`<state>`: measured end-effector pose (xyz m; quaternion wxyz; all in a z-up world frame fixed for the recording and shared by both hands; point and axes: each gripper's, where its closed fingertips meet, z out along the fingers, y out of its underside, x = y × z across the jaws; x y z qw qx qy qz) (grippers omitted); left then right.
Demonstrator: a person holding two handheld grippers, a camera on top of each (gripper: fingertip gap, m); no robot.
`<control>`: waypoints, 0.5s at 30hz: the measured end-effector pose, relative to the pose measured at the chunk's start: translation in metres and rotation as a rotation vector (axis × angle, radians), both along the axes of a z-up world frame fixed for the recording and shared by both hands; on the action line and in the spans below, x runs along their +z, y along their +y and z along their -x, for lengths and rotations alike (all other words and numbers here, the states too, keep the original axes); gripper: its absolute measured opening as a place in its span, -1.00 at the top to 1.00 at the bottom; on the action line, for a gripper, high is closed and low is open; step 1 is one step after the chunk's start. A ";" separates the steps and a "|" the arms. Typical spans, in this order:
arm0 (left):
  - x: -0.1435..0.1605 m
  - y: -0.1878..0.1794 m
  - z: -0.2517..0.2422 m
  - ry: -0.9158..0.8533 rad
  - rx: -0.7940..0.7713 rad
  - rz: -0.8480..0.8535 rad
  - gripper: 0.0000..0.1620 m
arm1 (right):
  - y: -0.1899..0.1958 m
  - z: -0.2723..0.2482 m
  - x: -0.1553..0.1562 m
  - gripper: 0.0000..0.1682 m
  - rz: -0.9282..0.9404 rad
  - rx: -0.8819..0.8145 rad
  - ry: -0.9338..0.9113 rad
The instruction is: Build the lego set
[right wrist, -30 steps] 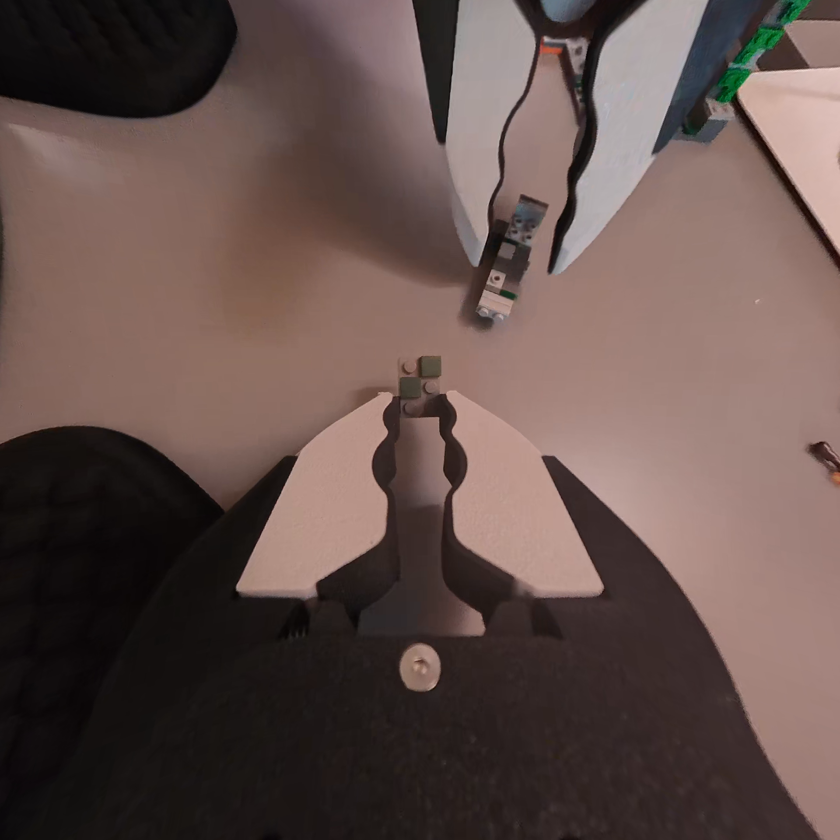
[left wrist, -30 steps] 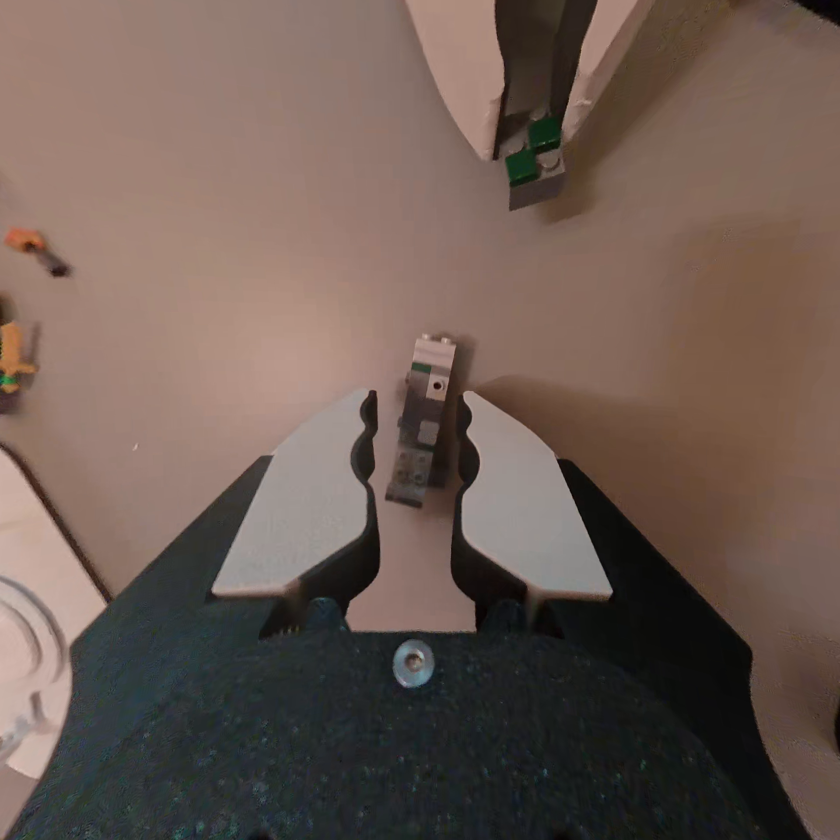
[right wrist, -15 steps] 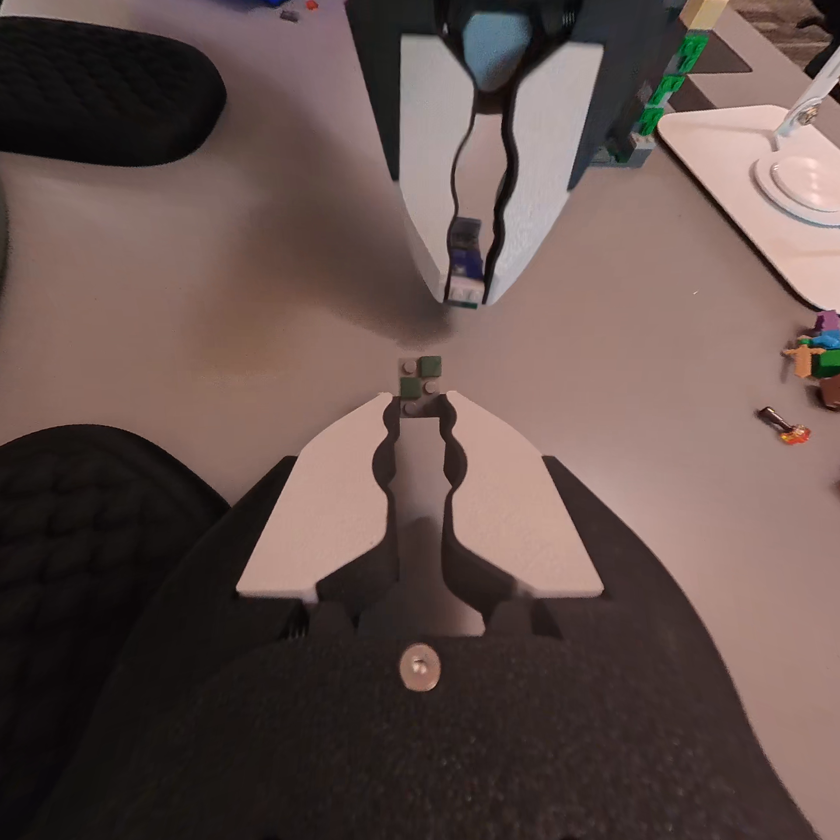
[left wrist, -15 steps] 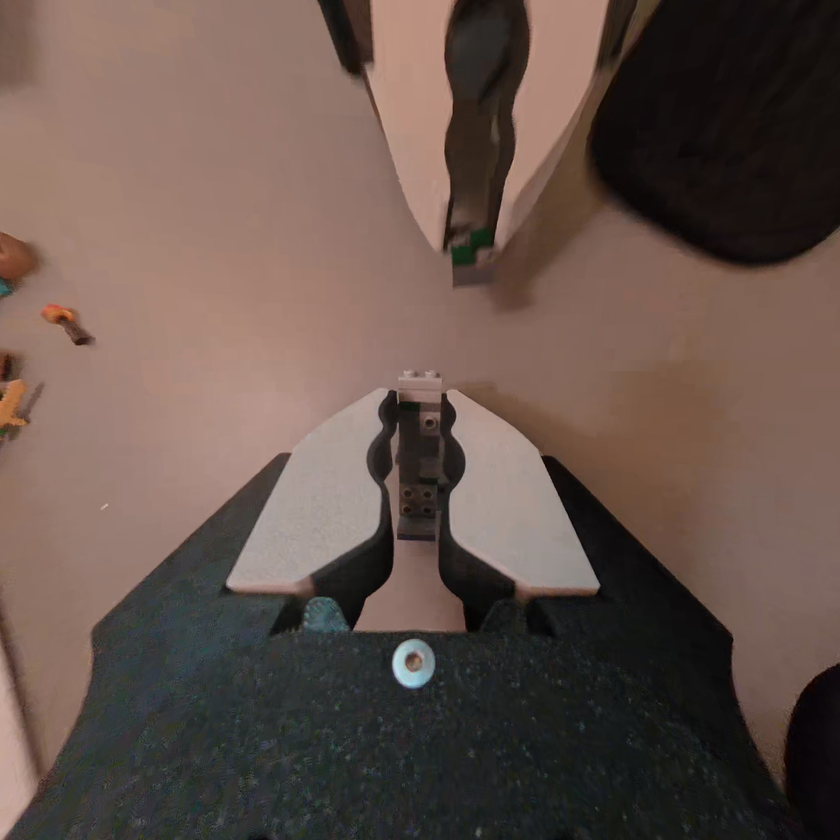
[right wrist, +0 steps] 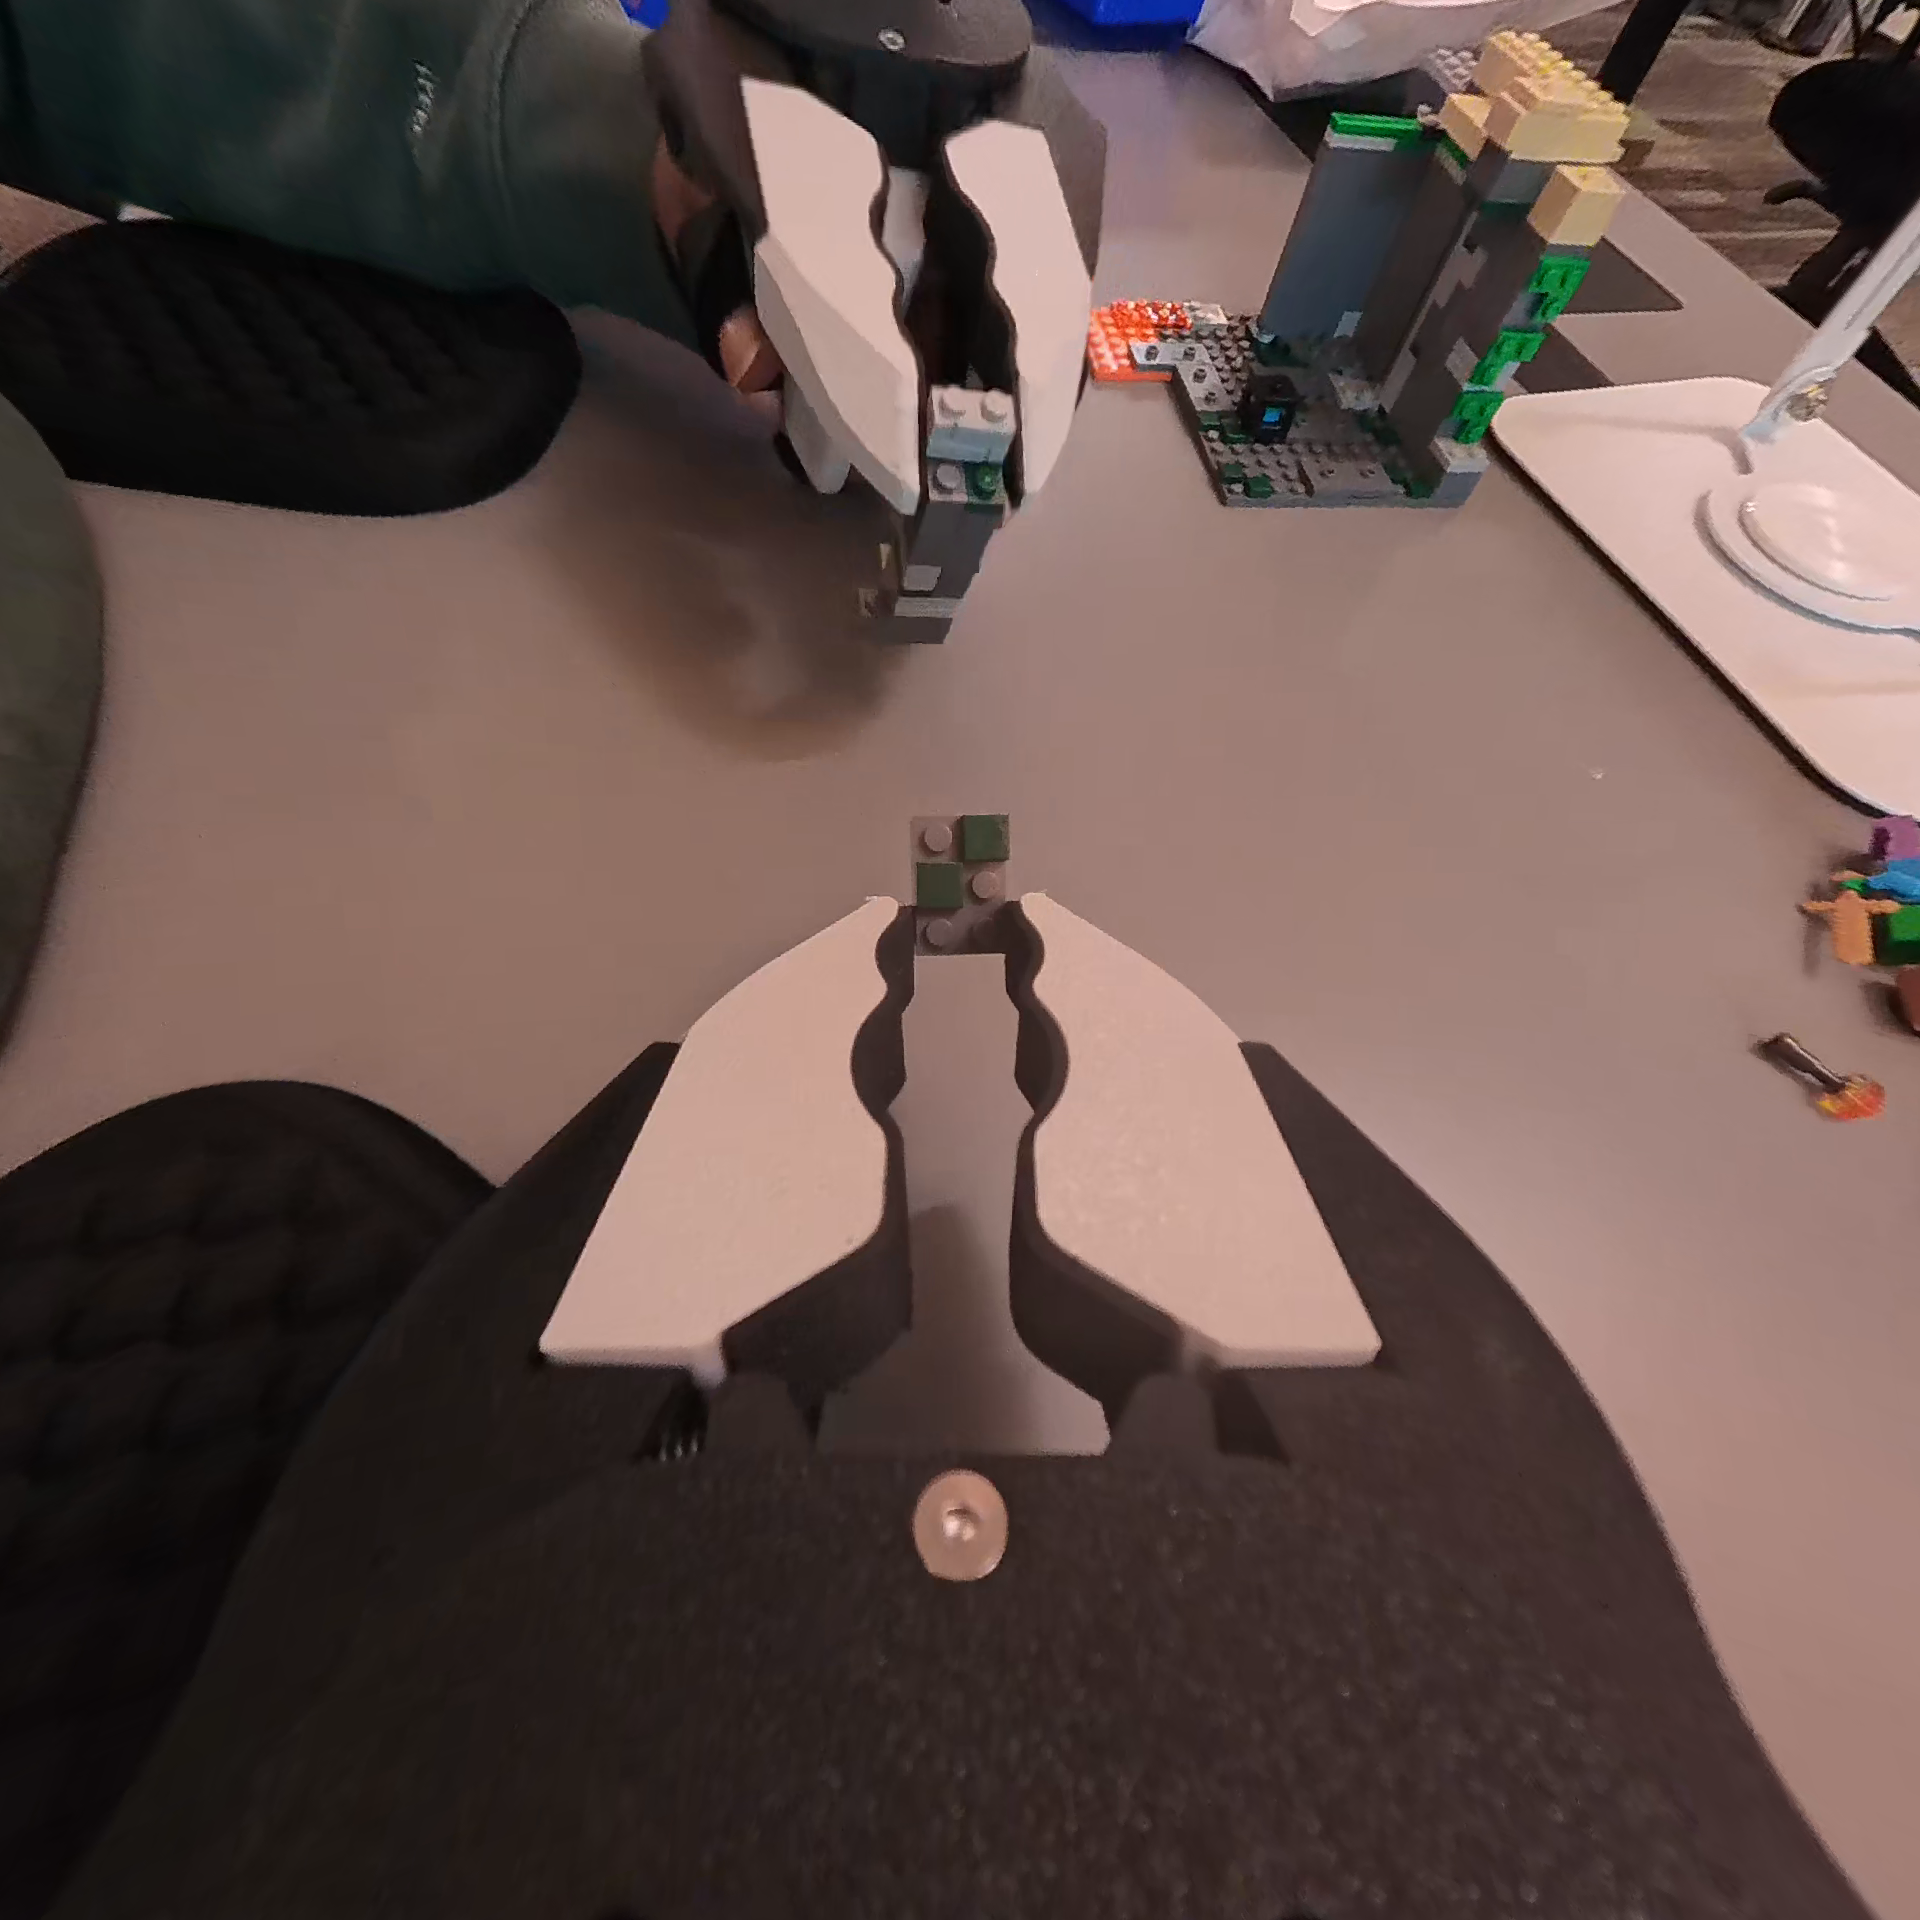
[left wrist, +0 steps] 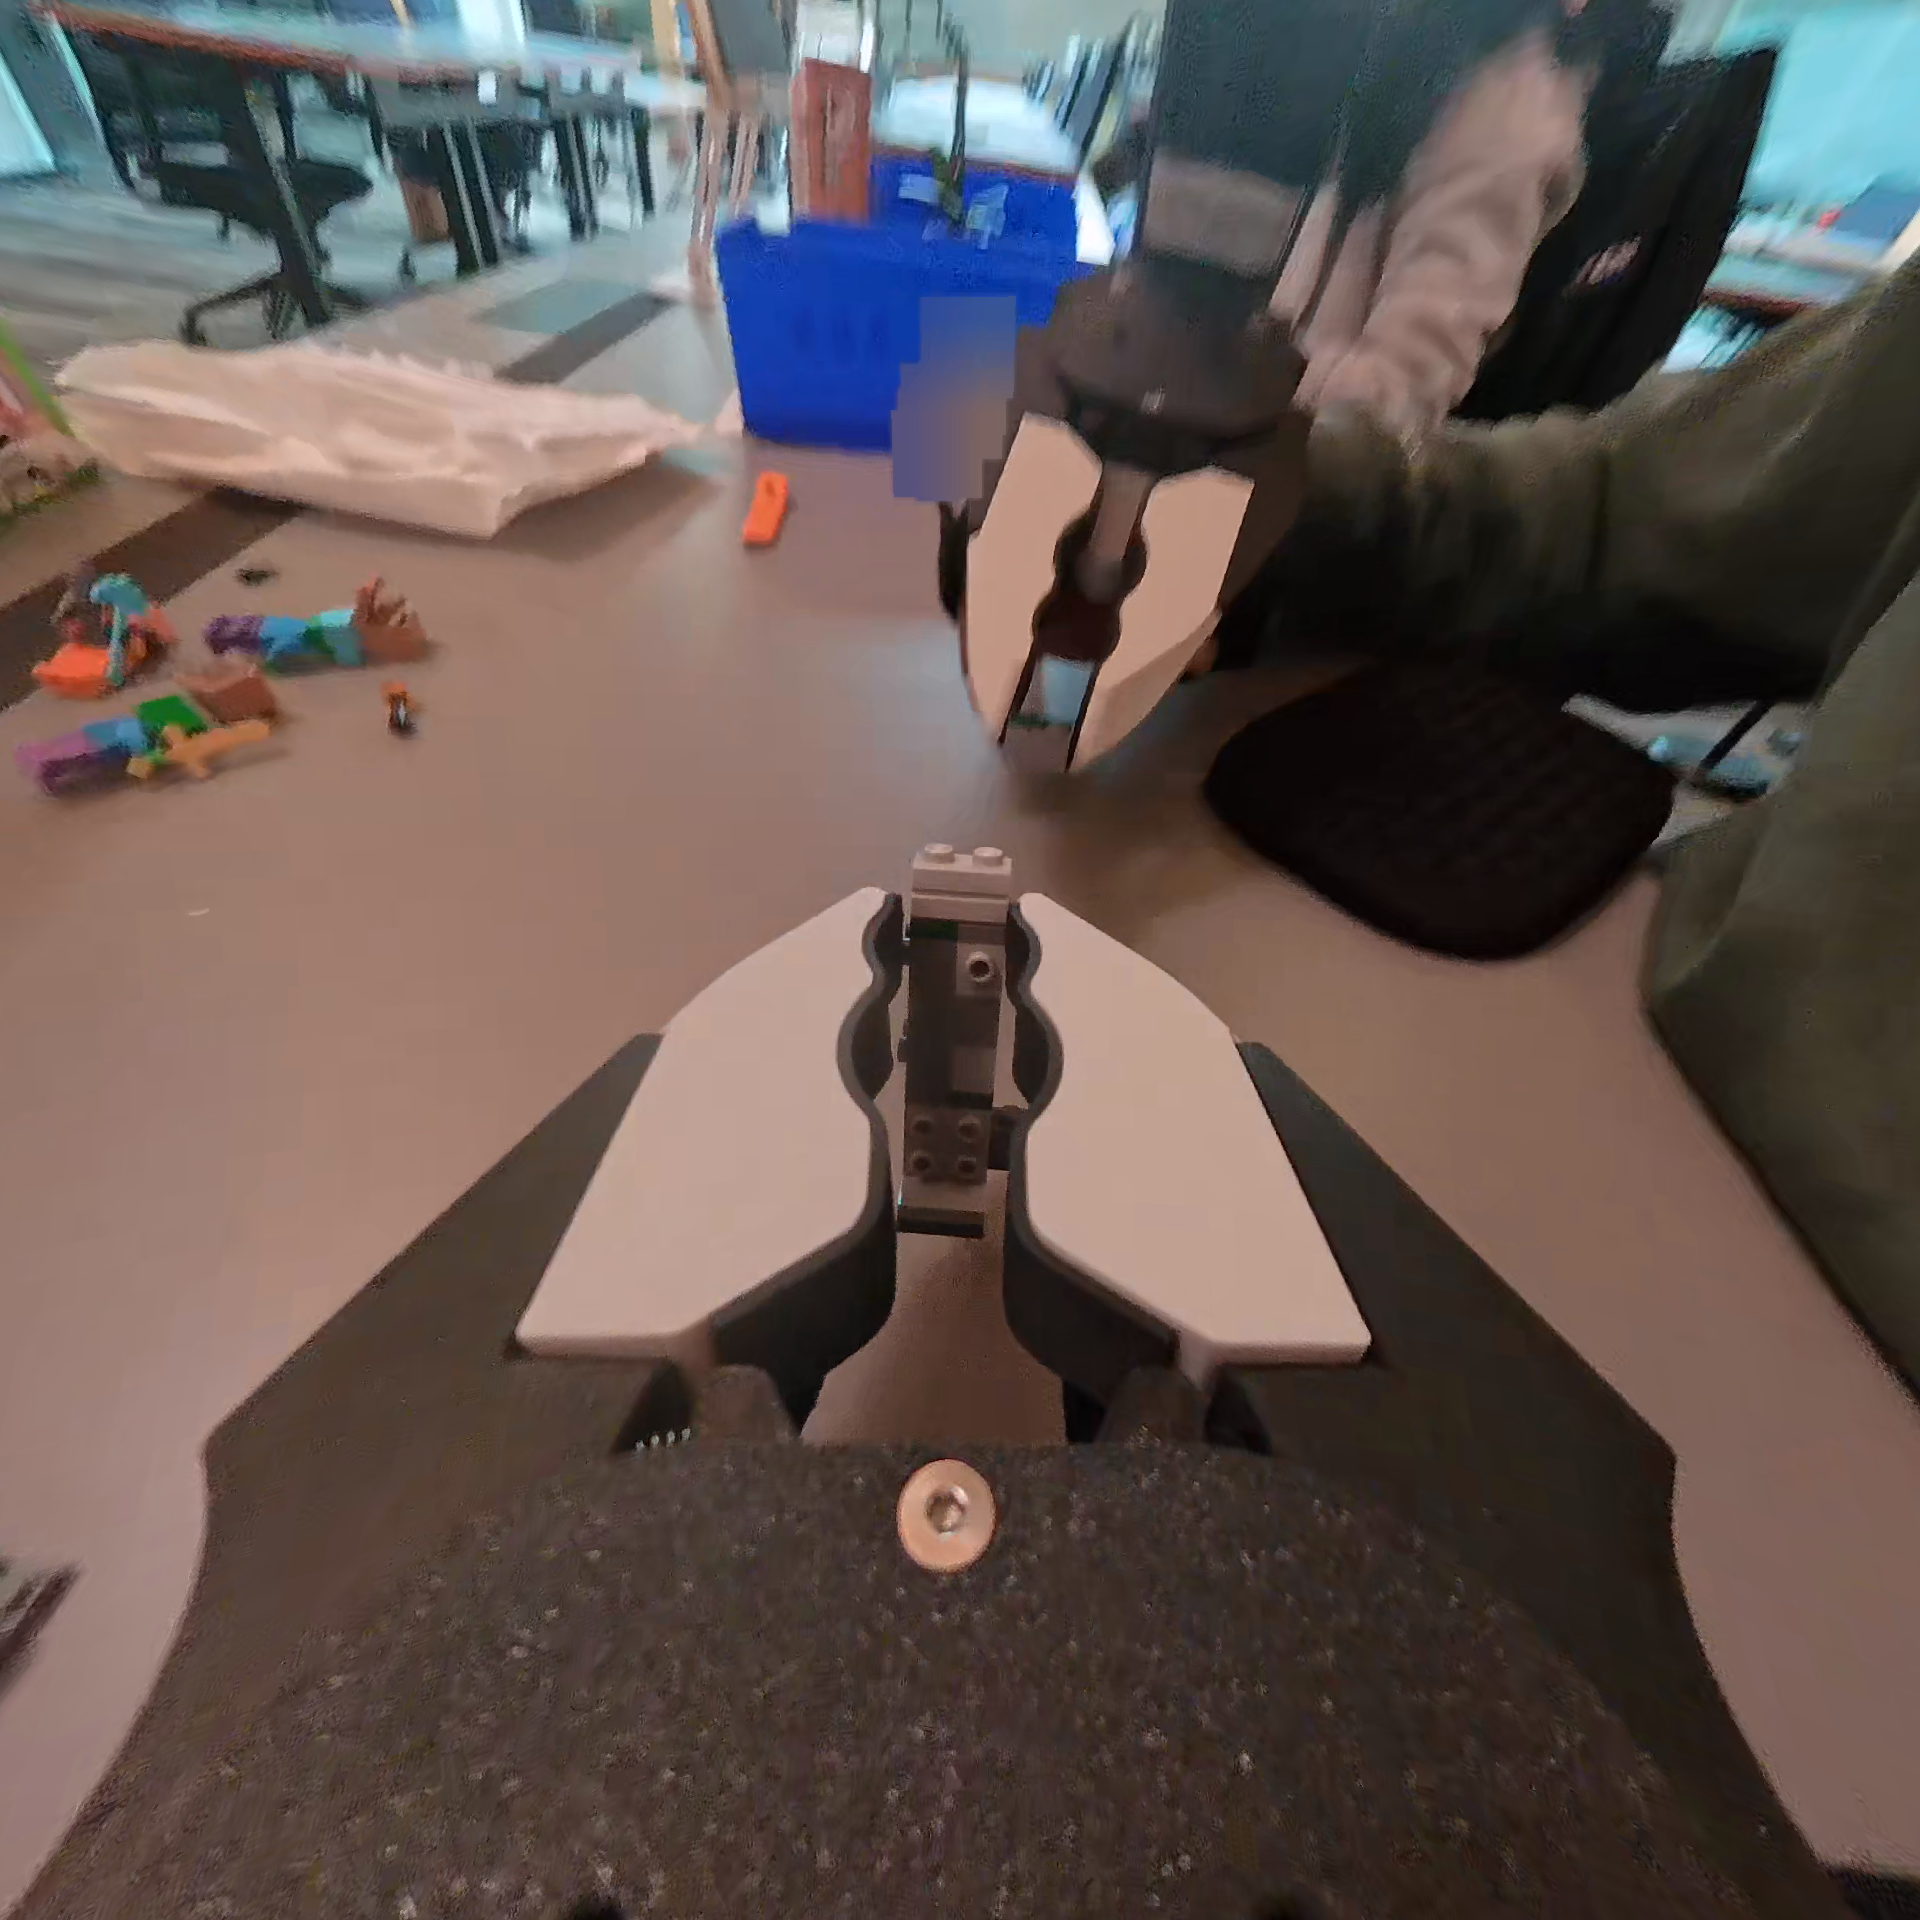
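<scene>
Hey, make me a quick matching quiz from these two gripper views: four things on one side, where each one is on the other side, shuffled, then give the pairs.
Things:
1. grey column piece
2. small grey and green plate
3. partly built model
4. loose coloured pieces

Places:
A. standing on the table, next to the white tray
B. between the fingers of the left gripper
C. scattered on the table, untouched
D. at the fingertips of the right gripper

Pairs: 1-B, 2-D, 3-A, 4-C
</scene>
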<state>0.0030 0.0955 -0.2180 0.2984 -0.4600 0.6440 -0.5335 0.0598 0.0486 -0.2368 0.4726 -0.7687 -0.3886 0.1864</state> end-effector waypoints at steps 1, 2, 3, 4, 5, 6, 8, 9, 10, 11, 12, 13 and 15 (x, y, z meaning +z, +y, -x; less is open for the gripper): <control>-0.008 0.002 0.003 0.050 0.011 -0.032 0.77 | 0.001 0.002 -0.001 0.81 0.003 0.002 0.002; -0.015 0.003 0.006 0.094 0.018 -0.054 0.77 | 0.001 0.003 -0.001 0.81 0.005 0.003 0.003; -0.020 0.005 0.009 0.119 0.027 -0.070 0.74 | 0.002 0.004 -0.002 0.81 0.007 0.004 0.003; -0.024 0.006 0.012 0.137 0.035 -0.084 0.74 | 0.002 0.005 -0.002 0.81 0.008 0.005 0.004; -0.025 0.007 0.015 0.146 0.038 -0.095 0.75 | 0.002 0.006 -0.003 0.81 0.009 0.007 0.006; -0.027 0.008 0.018 0.153 0.042 -0.107 0.75 | 0.002 0.007 -0.003 0.81 0.010 0.010 0.006; -0.029 0.010 0.022 0.169 0.051 -0.124 0.75 | 0.002 0.008 -0.005 0.81 0.012 0.013 0.007; -0.032 0.012 0.023 0.182 0.058 -0.133 0.75 | 0.002 0.009 -0.005 0.81 0.014 0.016 0.009; -0.035 0.013 0.024 0.201 0.067 -0.148 0.76 | 0.002 0.010 -0.005 0.81 0.016 0.018 0.011; -0.038 0.014 0.025 0.216 0.068 -0.166 0.75 | 0.002 0.010 -0.006 0.81 0.019 0.018 0.009; -0.040 0.013 0.026 0.224 0.067 -0.179 0.74 | 0.003 0.010 -0.007 0.81 0.021 0.016 0.003; -0.041 0.013 0.026 0.234 0.067 -0.189 0.72 | 0.003 0.010 -0.008 0.81 0.023 0.016 0.001; -0.044 0.013 0.024 0.264 0.060 -0.221 0.70 | 0.003 0.010 -0.008 0.81 0.023 0.015 0.003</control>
